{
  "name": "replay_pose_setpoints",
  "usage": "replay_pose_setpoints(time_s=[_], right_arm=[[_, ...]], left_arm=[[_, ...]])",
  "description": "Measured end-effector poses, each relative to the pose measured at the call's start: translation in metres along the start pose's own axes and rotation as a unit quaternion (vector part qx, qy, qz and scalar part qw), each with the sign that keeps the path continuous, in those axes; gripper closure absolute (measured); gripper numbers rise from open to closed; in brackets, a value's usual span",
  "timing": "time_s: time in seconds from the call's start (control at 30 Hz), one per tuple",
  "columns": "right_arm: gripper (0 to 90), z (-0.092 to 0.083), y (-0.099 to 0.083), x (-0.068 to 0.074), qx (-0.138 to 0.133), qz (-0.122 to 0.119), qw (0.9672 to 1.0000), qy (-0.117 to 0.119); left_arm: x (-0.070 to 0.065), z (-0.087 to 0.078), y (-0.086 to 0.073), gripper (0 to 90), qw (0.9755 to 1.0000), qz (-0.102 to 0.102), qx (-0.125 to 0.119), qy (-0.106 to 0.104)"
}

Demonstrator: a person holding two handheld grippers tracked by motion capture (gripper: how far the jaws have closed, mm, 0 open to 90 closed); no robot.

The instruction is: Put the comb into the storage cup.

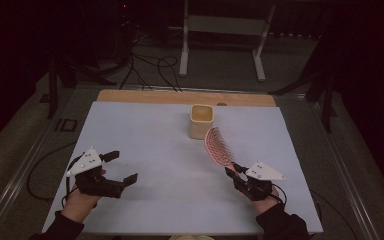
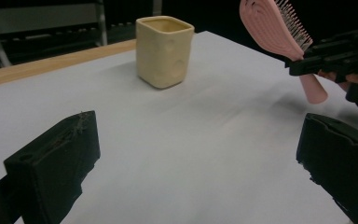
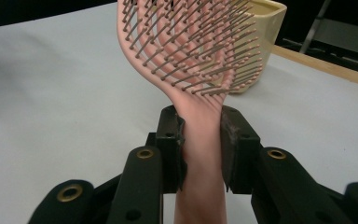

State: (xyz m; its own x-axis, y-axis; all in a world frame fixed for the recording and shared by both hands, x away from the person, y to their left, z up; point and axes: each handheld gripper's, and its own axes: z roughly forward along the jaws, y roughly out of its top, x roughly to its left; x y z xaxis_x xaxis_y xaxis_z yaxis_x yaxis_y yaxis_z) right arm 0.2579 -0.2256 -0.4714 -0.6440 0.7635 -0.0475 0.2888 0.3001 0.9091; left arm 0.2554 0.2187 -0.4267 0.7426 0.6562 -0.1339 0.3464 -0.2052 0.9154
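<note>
High view: the right gripper [image 1: 236, 172] clamps the handle of the pink hairbrush [image 1: 218, 146], whose long axis slants up and forward so the head points at the yellow cup [image 1: 201, 120] just beyond it on the table [image 1: 145, 135]. The left gripper [image 1: 121, 167], jaws apart and empty, sits well apart from both, so the right hand is nearer.

Pink plastic hairbrush [image 1: 218, 146] with pink bristles. Pale yellow square cup [image 1: 201, 120]. Light blue-grey mat [image 1: 160, 150] over a brown wooden table [image 1: 130, 96]. Black grippers with grey plates.
</note>
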Motion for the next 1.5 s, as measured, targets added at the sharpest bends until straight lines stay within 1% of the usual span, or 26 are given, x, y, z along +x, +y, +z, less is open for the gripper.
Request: replay_pose_setpoints(time_s=[0.4, 0.47, 0.53, 0.6, 0.63, 0.8, 0.87, 0.9, 0.93, 0.97, 1.03, 1.23, 1.27, 1.33, 1.37, 1.43, 1.5], right_arm=[[71.6, 0.0, 0.001, 0.001, -0.002, 0.001, 1.0, 0.002], [71.6, 0.0, 0.001, 0.001, 0.0, 0.0, 1.0, 0.003], [71.6, 0.0, 0.001, 0.001, -0.001, 0.002, 1.0, 0.003], [71.6, 0.0, 0.001, 0.001, 0.0, 0.001, 1.0, 0.003], [71.6, 0.0, 0.001, 0.001, -0.002, 0.002, 1.0, 0.001], [71.6, -0.001, 0.001, 0.001, -0.003, 0.003, 1.0, 0.001], [71.6, -0.001, 0.001, 0.0, -0.003, 0.004, 1.0, 0.002], [71.6, -0.001, 0.001, 0.0, -0.004, 0.0, 1.0, 0.0], [71.6, -0.001, 0.001, 0.001, -0.005, 0.002, 1.0, -0.001], [71.6, -0.001, 0.001, 0.0, -0.005, 0.002, 1.0, 0.002], [71.6, -0.002, 0.001, 0.001, -0.006, 0.003, 1.0, 0.001], [71.6, -0.002, 0.001, 0.001, -0.007, 0.001, 1.0, 0.0], [71.6, -0.002, 0.002, 0.001, -0.006, 0.002, 1.0, 0.002], [71.6, -0.002, 0.001, 0.001, -0.006, 0.0, 1.0, 0.0], [71.6, -0.002, 0.001, 0.001, -0.005, 0.001, 1.0, 0.004], [71.6, -0.001, 0.001, 0.001, -0.005, -0.001, 1.0, 0.002], [71.6, -0.001, 0.001, 0.001, -0.004, -0.001, 1.0, 0.004]], left_arm=[[-0.009, 0.025, 0.033, 0.3, 0.9996, -0.001, 0.016, -0.025], [-0.011, 0.03, 0.038, 0.3, 0.9995, -0.004, 0.019, -0.026], [-0.012, 0.034, 0.044, 0.3, 0.9992, -0.011, 0.023, -0.032], [-0.014, 0.037, 0.047, 0.3, 0.9991, -0.011, 0.023, -0.033], [-0.017, 0.042, 0.053, 0.3, 0.9988, -0.01, 0.025, -0.04], [-0.024, 0.053, 0.065, 0.3, 0.9986, -0.013, 0.022, -0.046], [-0.027, 0.058, 0.071, 0.3, 0.9983, -0.01, 0.024, -0.052], [-0.03, 0.061, 0.073, 0.3, 0.9983, -0.006, 0.026, -0.051], [-0.032, 0.063, 0.075, 0.3, 0.9984, -0.004, 0.029, -0.049], [-0.034, 0.066, 0.077, 0.3, 0.9984, -0.006, 0.03, -0.047], [-0.038, 0.072, 0.081, 0.3, 0.9983, -0.004, 0.034, -0.048], [-0.049, 0.089, 0.089, 0.3, 0.9972, -0.016, 0.041, -0.06], [-0.05, 0.091, 0.089, 0.3, 0.997, -0.017, 0.041, -0.063], [-0.054, 0.098, 0.092, 0.3, 0.9963, -0.025, 0.044, -0.069], [-0.057, 0.101, 0.093, 0.3, 0.9962, -0.028, 0.044, -0.07], [-0.061, 0.107, 0.095, 0.3, 0.9961, -0.032, 0.042, -0.07], [-0.065, 0.114, 0.098, 0.3, 0.9952, -0.041, 0.044, -0.078]])
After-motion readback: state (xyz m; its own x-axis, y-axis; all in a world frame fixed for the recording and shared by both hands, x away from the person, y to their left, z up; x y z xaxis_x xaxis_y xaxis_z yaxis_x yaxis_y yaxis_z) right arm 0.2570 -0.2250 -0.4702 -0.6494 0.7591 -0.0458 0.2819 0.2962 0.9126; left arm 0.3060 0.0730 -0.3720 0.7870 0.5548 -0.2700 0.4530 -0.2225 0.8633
